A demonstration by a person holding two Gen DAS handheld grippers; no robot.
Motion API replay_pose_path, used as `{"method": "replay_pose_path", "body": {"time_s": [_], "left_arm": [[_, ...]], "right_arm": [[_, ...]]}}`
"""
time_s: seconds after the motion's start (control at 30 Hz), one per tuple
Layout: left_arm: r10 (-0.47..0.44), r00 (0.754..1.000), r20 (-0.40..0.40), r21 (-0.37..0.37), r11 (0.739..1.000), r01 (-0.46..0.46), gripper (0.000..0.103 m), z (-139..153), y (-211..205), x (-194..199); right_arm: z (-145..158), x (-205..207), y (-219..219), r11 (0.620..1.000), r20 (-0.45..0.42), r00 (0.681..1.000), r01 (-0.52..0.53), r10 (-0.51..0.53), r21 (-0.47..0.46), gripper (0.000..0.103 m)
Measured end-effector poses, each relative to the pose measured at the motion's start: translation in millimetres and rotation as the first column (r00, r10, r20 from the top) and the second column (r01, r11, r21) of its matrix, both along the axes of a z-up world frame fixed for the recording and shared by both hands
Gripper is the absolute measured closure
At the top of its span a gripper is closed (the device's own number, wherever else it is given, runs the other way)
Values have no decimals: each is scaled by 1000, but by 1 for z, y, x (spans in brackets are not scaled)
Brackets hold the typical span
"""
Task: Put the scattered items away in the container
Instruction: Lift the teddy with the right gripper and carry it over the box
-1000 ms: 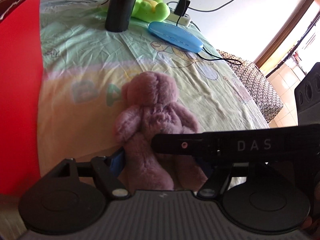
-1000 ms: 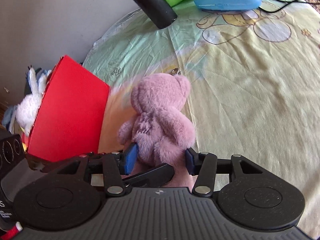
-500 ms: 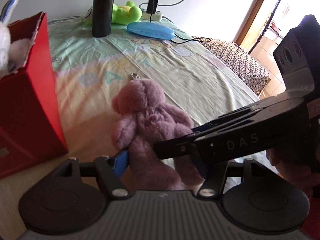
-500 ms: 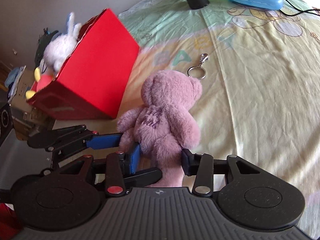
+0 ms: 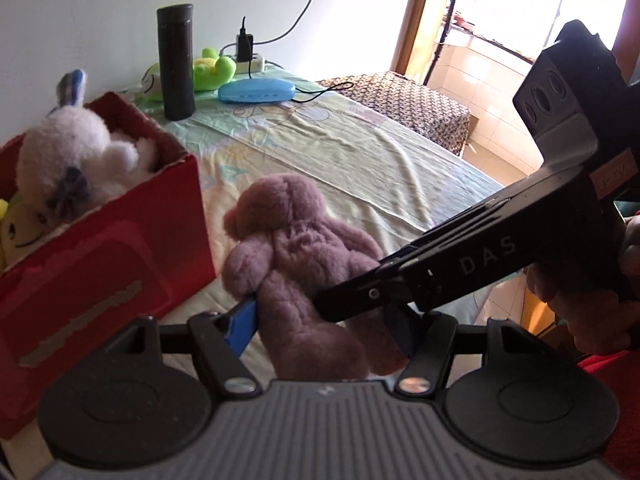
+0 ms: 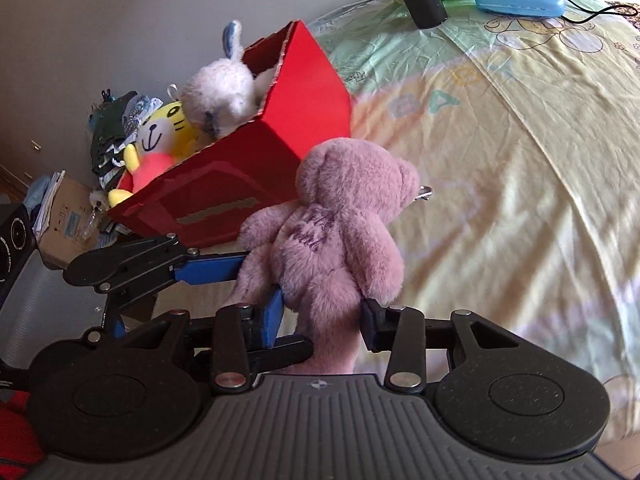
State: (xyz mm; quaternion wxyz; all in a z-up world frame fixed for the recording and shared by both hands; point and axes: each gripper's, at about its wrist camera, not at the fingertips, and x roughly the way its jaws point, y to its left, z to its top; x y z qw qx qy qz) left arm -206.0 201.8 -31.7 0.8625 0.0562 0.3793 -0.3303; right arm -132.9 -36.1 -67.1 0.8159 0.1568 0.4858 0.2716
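**Both grippers clamp the mauve teddy bear beside the red box**

The mauve plush teddy bear [image 5: 298, 256] sits low in the centre of both wrist views, back to the cameras, raised off the bedsheet [image 5: 360, 160]. The left gripper [image 5: 320, 320] has its blue pads narrowed onto the bear's lower body and legs, fur bulging between them. The right gripper [image 6: 322, 312] pinches the bear at the waist; its jaws are closing, only partly apart, with the bear squeezed between the pads. In the left view the right gripper reaches in from the right edge, held by a hand [image 5: 592, 292]; in the right view the left gripper's blue finger comes in from the lower left to the bear's side.

The red cardboard box [image 6: 288, 120] stands just left of the bear, in the left half of both frames, already holding a white plush rabbit [image 6: 224, 92] and a yellow plush cat [image 6: 160, 136].

Toward the top of the frames stand a black flask [image 5: 175, 60], a green plush toy [image 5: 212, 70] and a blue case [image 5: 256, 92].
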Motion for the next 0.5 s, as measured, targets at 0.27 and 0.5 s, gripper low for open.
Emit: {"method": "replay_pose_path", "body": {"time_s": [0.27, 0.5], "left_arm": [[-42, 996, 80, -63, 997, 47, 37, 36, 81, -30], [27, 975, 222, -121, 993, 0, 37, 76, 129, -39]], "right_arm": [[29, -48, 60, 990, 125, 987, 91, -103, 104, 61], [69, -53, 98, 988, 301, 950, 44, -88, 148, 62]]}}
